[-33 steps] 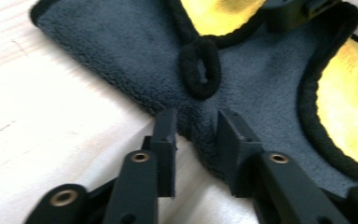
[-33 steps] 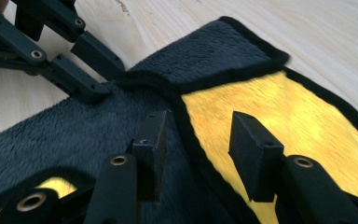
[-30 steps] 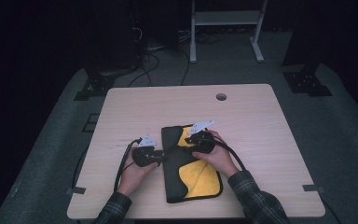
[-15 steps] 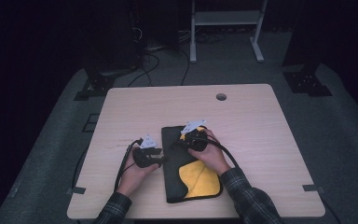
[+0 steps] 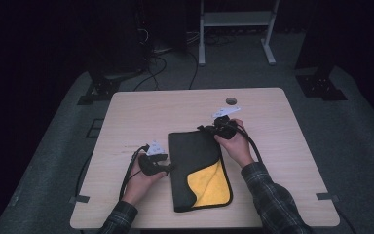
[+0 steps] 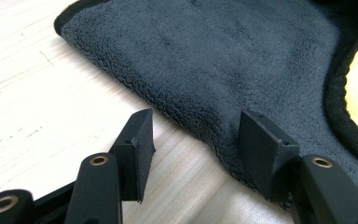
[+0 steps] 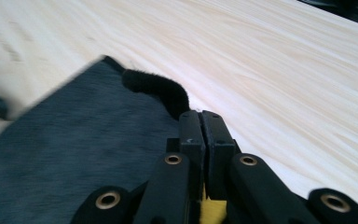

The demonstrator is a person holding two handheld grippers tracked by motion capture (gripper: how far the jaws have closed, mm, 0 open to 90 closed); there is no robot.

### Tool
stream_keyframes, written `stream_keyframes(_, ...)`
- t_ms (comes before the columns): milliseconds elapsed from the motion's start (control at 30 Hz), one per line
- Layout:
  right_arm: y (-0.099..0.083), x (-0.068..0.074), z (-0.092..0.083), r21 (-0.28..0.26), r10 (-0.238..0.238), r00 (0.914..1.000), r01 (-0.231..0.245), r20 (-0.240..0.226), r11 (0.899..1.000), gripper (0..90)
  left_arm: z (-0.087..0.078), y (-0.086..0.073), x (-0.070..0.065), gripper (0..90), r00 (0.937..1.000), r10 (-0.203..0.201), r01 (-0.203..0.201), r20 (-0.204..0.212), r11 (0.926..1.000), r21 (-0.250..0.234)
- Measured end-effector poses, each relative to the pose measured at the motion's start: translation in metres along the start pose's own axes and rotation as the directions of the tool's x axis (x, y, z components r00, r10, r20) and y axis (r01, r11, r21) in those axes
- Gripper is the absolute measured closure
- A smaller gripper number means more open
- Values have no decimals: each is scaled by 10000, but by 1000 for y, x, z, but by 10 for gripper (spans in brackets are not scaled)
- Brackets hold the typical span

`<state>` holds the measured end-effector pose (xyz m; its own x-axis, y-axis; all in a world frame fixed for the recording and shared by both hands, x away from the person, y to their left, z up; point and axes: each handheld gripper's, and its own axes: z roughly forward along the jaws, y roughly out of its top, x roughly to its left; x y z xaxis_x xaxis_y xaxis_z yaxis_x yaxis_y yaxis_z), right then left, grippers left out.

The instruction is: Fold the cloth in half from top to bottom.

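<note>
Cloth (image 5: pixel 198 155) handles soft, light and floppy, so your right gripper (image 7: pixel 200 122) fingers stay pinched on its hemmed corner while your left gripper (image 6: pixel 193 140) fingers, just opening, straddle the folded edge unclamped.

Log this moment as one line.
right gripper: shut on cloth corner | left gripper: open, jaws just opening, at cloth's edge | table
</note>
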<state>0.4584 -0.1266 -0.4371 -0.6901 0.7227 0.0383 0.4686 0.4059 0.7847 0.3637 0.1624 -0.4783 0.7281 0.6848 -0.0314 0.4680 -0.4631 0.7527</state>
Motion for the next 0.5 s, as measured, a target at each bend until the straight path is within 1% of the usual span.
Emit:
stream_keyframes(67, -2, -7, 2, 55, 98, 9999, -99, 122, 9999, 871, 0, 0, 0, 443, 10000, -4, 4, 0, 10000, 1)
stream_keyframes(167, -7, -18, 8, 310, 262, 9986, -276, 453, 9991, 869, 0, 0, 0, 441, 10000, 0, 0, -6, 10000, -6)
stream_keyframes(233, -10, -22, 11, 495, 374, 9976, -402, 574, 9980, 867, 0, 0, 0, 436, 10000, -3, 3, -10, 10000, -4)
stream_keyframes(267, -12, -25, 15, 644, 345, 9968, -392, 719, 9972, 861, 0, 0, 0, 436, 10000, -3, 3, -8, 10000, -5)
stream_keyframes(300, -14, -27, 17, 768, 380, 9953, -449, 893, 9960, 845, 0, 0, 0, 435, 10000, -2, 2, -10, 10000, -7)
stream_keyframes(333, -15, -29, 18, 781, 415, 9943, -493, 985, 9957, 815, 0, 0, 0, 432, 10000, 2, -2, -24, 10000, -11)
stream_keyframes(400, -16, -32, 18, 715, 639, 9919, -720, 1100, 9948, 731, 0, 0, 1, 420, 10000, -7, 7, -23, 10000, -28)
stream_keyframes(433, -16, -32, 16, 628, 654, 9910, -731, 1170, 9953, 708, 0, 0, 1, 418, 10000, -4, 4, -38, 10000, -22)
stream_keyframes(500, -15, -32, 12, 571, 455, 9897, -536, 1357, 9969, 666, 0, 0, 1, 413, 10000, -1, 1, -39, 10000, -20)
